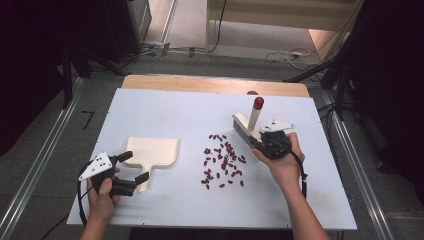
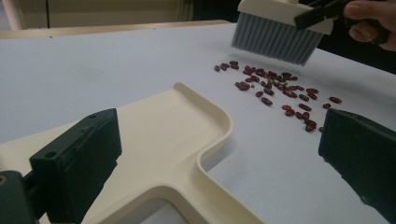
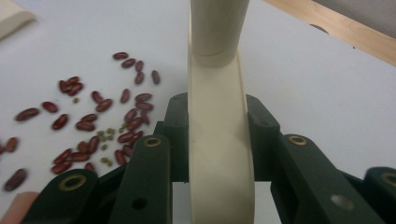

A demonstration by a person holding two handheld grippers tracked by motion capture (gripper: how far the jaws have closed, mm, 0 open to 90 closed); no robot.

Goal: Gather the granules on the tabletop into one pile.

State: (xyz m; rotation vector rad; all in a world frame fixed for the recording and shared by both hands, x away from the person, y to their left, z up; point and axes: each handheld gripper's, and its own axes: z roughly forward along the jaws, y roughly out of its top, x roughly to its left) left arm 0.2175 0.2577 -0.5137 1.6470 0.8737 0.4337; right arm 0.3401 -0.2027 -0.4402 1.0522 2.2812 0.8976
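Left gripper open astride dustpan handle
Right gripper clamps brush beside scattered beans

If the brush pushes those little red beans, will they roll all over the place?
Probably some will. The beans look small, smooth and rounded, lying loose on a flat white table, so they may skid or tumble sideways. The brush has a wide row of bristles, which should herd most together. A few at the edges could likely slip past toward the dustpan unevenly.
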